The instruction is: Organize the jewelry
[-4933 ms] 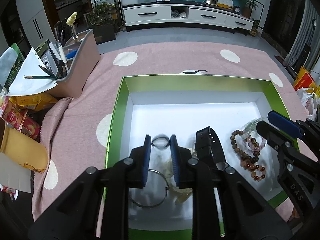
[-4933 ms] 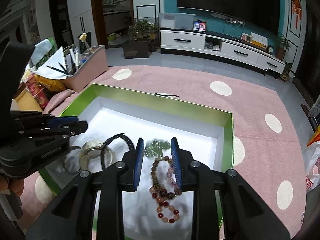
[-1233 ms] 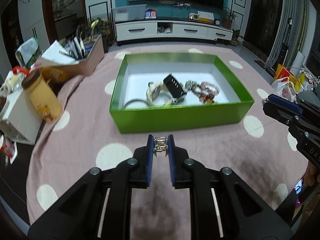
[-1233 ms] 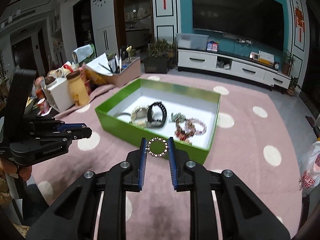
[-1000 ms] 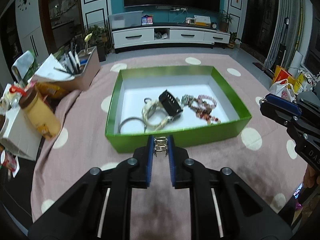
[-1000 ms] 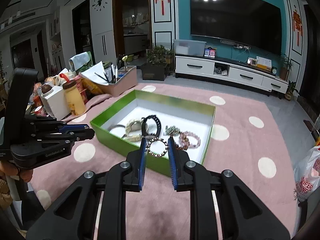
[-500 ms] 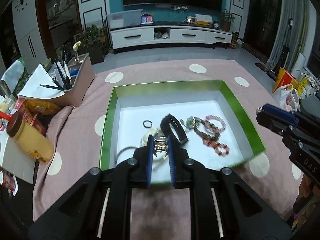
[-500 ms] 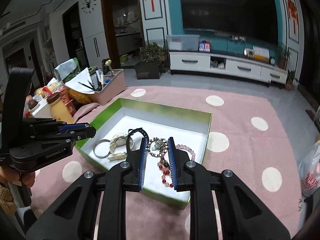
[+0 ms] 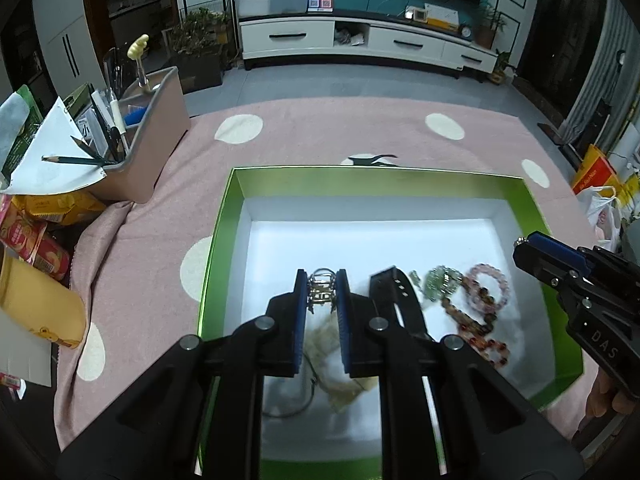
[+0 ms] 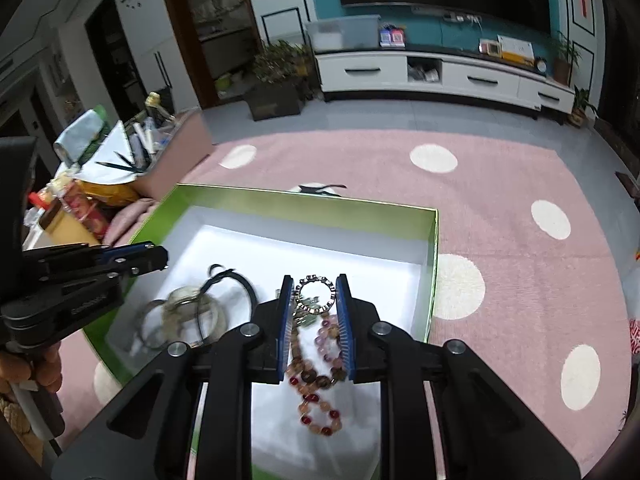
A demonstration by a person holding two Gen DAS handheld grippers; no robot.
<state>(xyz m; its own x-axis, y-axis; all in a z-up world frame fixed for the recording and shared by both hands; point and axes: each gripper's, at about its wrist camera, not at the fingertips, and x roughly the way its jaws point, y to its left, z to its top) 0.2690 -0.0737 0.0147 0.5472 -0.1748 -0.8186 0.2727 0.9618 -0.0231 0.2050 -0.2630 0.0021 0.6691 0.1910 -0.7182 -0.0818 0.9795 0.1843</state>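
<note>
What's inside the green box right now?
In the green box: a black watch strap, a green bead piece, pink and red bead bracelets, a thin metal bangle and a pale bracelet. The left gripper covers part of the near floor.

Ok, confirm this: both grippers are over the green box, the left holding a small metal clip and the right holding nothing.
Not quite: the right gripper is not empty. The right wrist view shows its jaws shut on a small ring-shaped bracelet. The rest stands: both are over the green box, the left gripper holding the metal clip.
</note>
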